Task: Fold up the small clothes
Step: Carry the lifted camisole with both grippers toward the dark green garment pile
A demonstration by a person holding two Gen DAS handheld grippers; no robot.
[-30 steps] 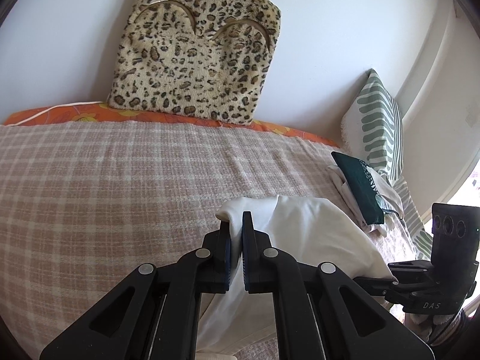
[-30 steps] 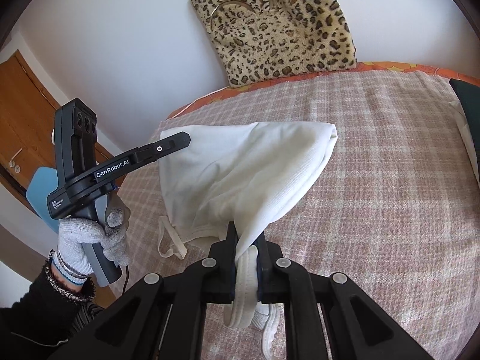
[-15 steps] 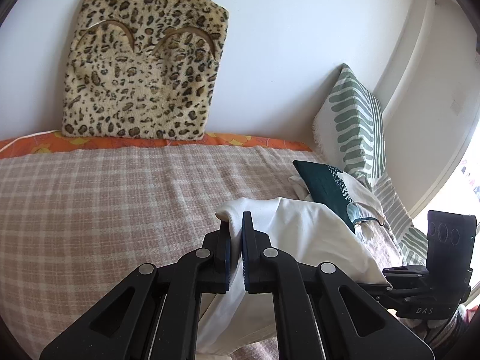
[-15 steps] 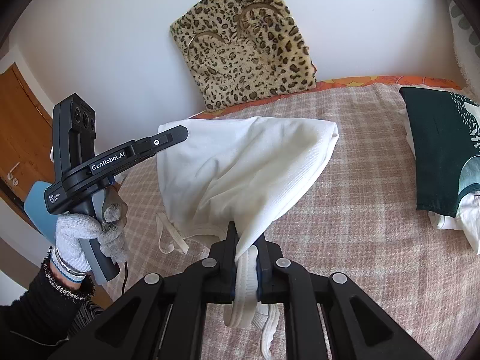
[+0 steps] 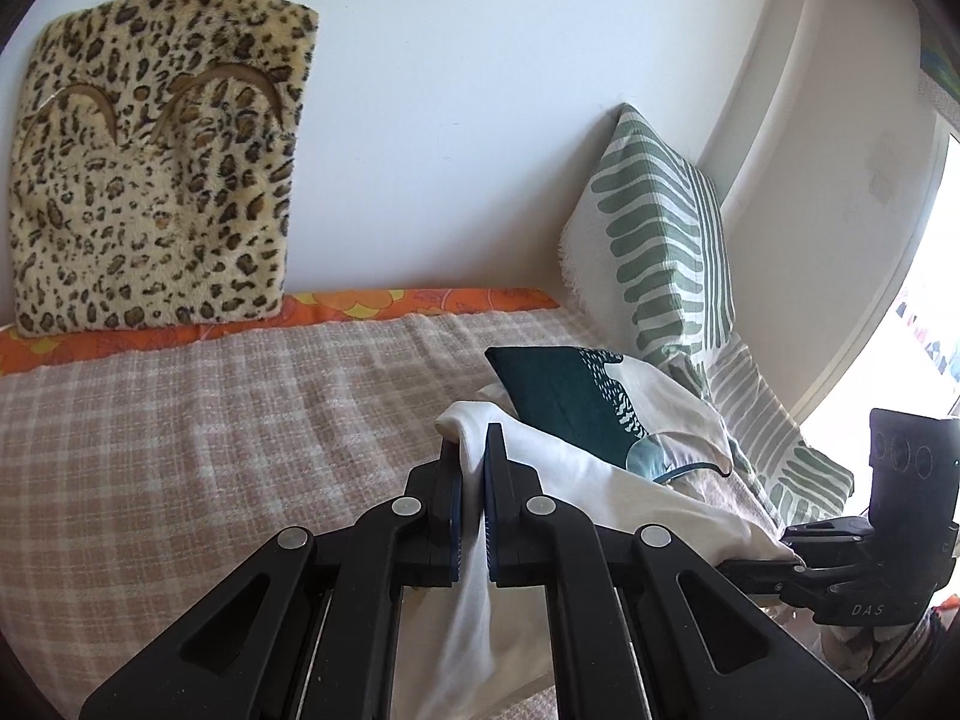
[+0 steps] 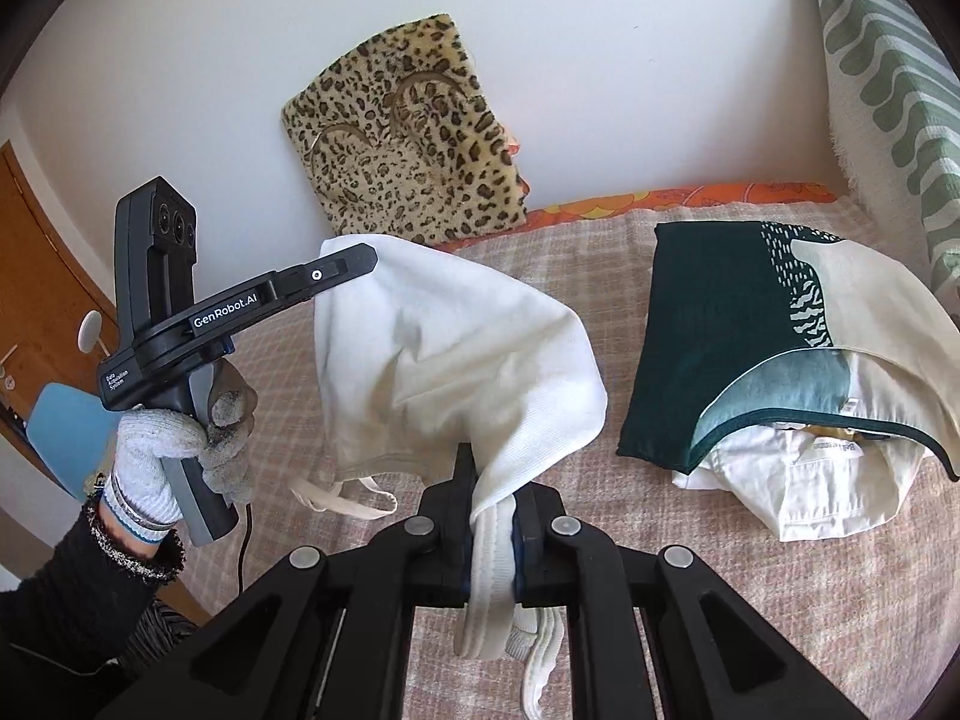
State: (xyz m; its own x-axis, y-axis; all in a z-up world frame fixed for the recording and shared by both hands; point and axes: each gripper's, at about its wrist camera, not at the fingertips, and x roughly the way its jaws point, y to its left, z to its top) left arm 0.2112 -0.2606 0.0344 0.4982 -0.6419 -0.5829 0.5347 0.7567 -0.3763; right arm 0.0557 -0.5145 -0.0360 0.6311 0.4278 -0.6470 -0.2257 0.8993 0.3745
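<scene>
White garment (image 6: 456, 360) between both clamped grippers

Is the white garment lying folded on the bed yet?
No. The white garment hangs bunched in the air, clamped by the left gripper and right gripper.

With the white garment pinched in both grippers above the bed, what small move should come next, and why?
Probably carry it toward the folded pile and lower it there. The left gripper and right gripper are each shut on the white garment, which hangs doubled over between them, clear of the checked blanket. The pile lies close on the right, with folded clothes already stacked.
</scene>
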